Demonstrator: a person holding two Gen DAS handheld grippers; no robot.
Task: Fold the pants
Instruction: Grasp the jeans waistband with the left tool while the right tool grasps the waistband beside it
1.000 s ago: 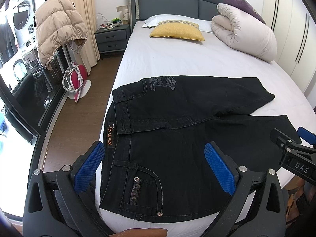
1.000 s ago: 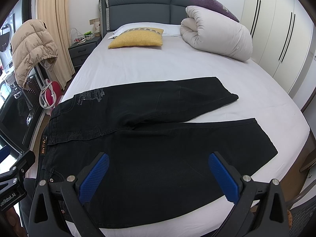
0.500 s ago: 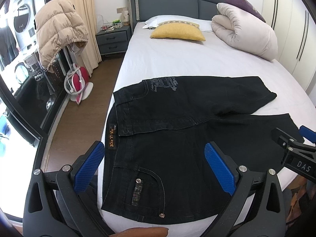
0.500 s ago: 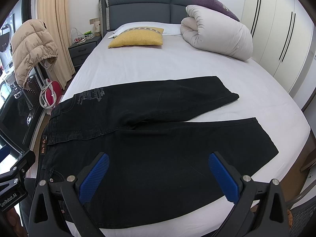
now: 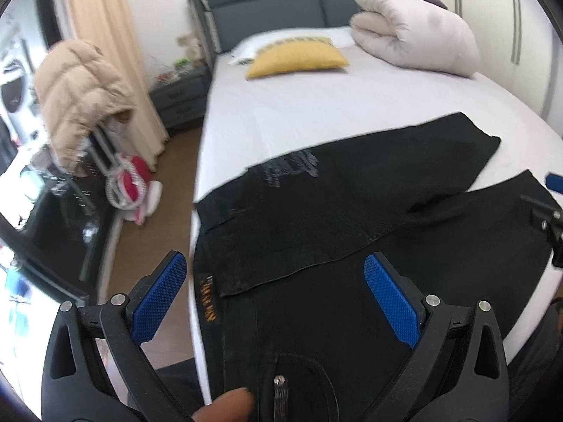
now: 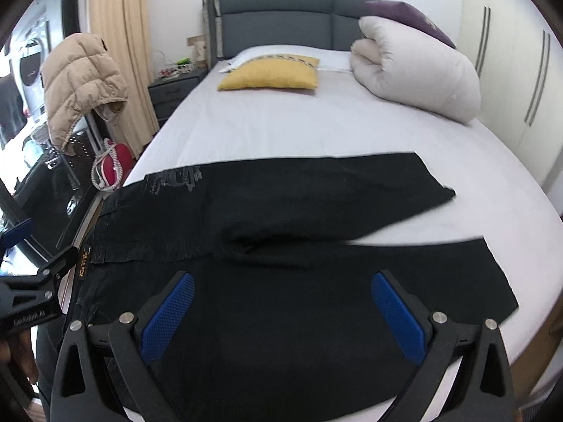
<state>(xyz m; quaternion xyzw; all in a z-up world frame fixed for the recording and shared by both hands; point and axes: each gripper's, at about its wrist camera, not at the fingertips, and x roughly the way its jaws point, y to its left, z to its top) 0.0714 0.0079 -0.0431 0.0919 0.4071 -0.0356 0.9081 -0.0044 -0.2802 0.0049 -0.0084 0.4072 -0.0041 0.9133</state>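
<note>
nearest the cameras, both tongs are held wide apart with nothing between the blue pads: the left tongs (image 5: 274, 299) hang over the waistband end of the pants (image 5: 352, 246), and the right tongs (image 6: 281, 313) hang over the near leg (image 6: 334, 299), further toward the hem. no cloth is seen to be gripped by either, and whether any pad touches the fabric cannot be told.

the pants are laid flat across the foot of the bed (image 6: 316, 130), waistband toward the left edge and hems toward the right. a pocket rivet (image 5: 279, 379) and the leather patch (image 5: 208, 298) are seen at the near waistband, which reaches the mattress edge. the two legs are spread in a shallow v, with the far leg (image 6: 334, 186) angled away and a wedge of white sheet showing between the hems.

no fold is judged to have been made: the garment is only spread out. left to do, it is judged, are the laying of one leg onto the other and then the folding along the length.

beyond the pants, a yellow pillow (image 6: 271, 74) and a rolled duvet (image 6: 415, 77) are seen near the headboard (image 6: 281, 17), well apart from the work.
</note>
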